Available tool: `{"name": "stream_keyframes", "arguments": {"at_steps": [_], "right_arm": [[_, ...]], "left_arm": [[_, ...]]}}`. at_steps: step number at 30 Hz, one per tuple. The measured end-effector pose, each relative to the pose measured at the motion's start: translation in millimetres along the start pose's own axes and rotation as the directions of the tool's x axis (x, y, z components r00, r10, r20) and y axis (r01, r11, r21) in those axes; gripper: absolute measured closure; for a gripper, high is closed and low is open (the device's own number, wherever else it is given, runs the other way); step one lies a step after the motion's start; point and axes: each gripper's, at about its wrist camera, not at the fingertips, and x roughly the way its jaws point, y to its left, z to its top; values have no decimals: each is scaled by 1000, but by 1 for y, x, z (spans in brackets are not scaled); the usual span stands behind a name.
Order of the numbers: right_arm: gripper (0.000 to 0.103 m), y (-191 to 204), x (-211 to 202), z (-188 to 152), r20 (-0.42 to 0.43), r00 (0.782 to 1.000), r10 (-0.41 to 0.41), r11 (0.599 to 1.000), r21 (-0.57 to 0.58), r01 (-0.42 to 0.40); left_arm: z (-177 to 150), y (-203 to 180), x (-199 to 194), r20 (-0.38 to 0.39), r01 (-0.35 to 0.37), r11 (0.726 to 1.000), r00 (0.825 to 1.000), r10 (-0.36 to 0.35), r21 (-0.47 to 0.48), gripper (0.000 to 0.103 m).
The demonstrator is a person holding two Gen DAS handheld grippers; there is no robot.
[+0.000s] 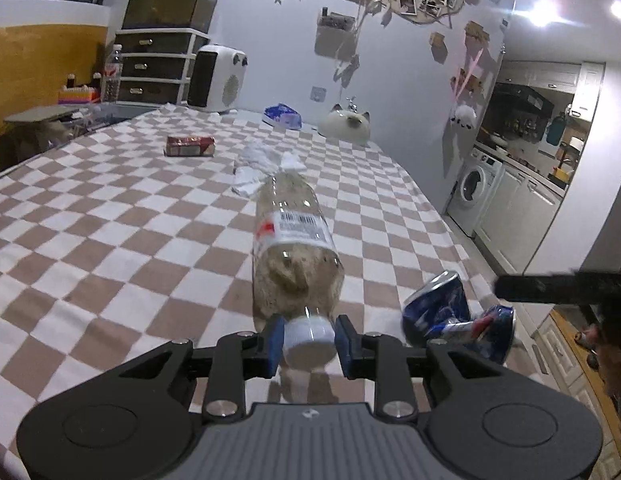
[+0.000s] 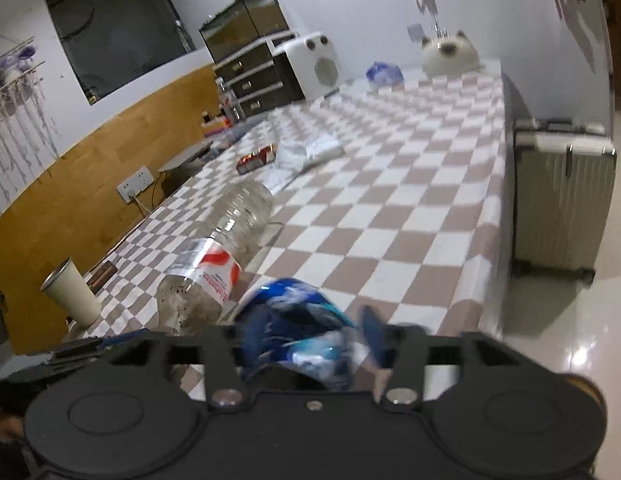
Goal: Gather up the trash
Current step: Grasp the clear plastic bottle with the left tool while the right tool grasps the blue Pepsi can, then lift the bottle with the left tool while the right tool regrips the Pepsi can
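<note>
A clear plastic bottle (image 1: 294,240) with a white and red label sticks out over the checkered table (image 1: 110,240). My left gripper (image 1: 309,338) is shut on its white cap (image 1: 308,334), one blue pad on each side. The same bottle (image 2: 226,240) shows at the left of the right wrist view. A crushed blue can (image 2: 294,320) sits blurred between the fingers of my right gripper (image 2: 310,336). Its jaws stand wide, and the right pad (image 2: 374,332) is clear of the can. In the left wrist view the can (image 1: 442,312) is near the table's right edge, under a black finger (image 1: 550,288).
A red box (image 1: 190,146) and crumpled white paper (image 1: 262,168) lie farther up the table. A blue packet (image 1: 282,116) and a cat-shaped cushion (image 1: 344,124) sit at the far end. A paper cup (image 2: 70,292) stands at the left edge, a suitcase (image 2: 562,196) on the floor to the right.
</note>
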Motion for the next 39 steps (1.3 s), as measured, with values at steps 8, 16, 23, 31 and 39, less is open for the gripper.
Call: {"name": "stream_keyframes", "arguments": {"at_steps": [8,16,23,31,39], "right_arm": [[11,23,-23,-13,53,997,-51,975,-212,61],[11,26,-7,-37,-14,983,-182,911,-379,163],[13,-21,-3,-19,25,958,-286,925,-254,282],[17,-51,-6,1,61,954,-294,945,-134,299],[11,-29,1,30,37,975,-218,975,60,215]], "left_arm": [[35,-8,11,25,-44,999,999,44,15,13],[69,-16,48,-56,-84,996,995,83,-21,1],[80,-26,65,-111,-92,994,989,98,55,0],[91,-38,85,-179,-87,988,978,109,128,2],[97,-46,108,-227,-132,977,959,169,167,15]]}}
